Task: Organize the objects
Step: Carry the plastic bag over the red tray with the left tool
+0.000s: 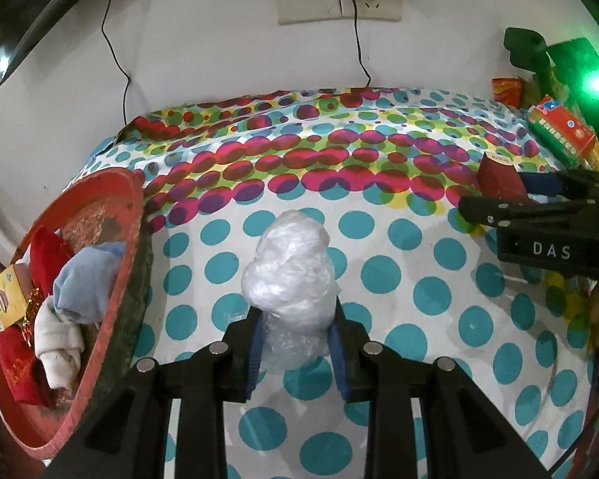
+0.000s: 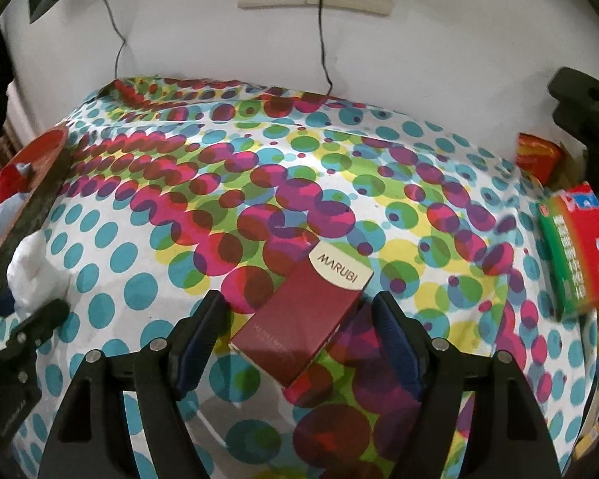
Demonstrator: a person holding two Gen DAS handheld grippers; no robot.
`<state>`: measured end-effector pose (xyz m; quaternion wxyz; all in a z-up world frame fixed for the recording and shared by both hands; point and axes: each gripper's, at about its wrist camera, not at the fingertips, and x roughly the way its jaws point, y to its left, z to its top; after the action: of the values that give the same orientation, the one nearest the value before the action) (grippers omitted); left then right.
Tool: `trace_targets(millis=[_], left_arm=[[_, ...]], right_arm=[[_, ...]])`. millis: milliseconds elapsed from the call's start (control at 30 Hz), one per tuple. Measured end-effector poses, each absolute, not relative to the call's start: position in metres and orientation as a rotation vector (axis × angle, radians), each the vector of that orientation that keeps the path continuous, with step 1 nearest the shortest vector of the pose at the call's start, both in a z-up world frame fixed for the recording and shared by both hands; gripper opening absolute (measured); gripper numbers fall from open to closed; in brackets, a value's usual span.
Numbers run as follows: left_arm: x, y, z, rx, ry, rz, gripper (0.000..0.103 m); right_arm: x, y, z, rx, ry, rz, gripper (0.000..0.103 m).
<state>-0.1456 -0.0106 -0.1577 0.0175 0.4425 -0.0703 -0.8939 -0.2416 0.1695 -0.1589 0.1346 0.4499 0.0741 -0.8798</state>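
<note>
Plastic wad (image 1: 289, 269) in left gripper (image 1: 295, 353) jaws, seemingly above tablecloth (image 1: 399, 279).

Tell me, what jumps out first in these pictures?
The bright spotted tablecloth fills both views. In the left view, the left tool pinches a crumpled wad of clear plastic above the cloth, next to a red basket at the table's left edge with socks and red packets inside. In the right view, a dark red box marked MARUBI lies between the open fingers of the right tool.
</note>
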Motion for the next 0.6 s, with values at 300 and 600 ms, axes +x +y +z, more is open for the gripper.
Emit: trace_targets(millis=[300,600], left_arm=[[-0.1425,-0.0126,-0.1594,1.338,-0.192,-2.795,0.029],[-0.1412,-0.0131,-0.1591,1.324,-0.156,-2.793,0.029]], right_arm=[[-0.2379,0.1676,-0.1600,1.289,0.204,-2.593,0.073],[-0.2381,0.1674,-0.1598,1.286,0.209,-2.586,0.073]])
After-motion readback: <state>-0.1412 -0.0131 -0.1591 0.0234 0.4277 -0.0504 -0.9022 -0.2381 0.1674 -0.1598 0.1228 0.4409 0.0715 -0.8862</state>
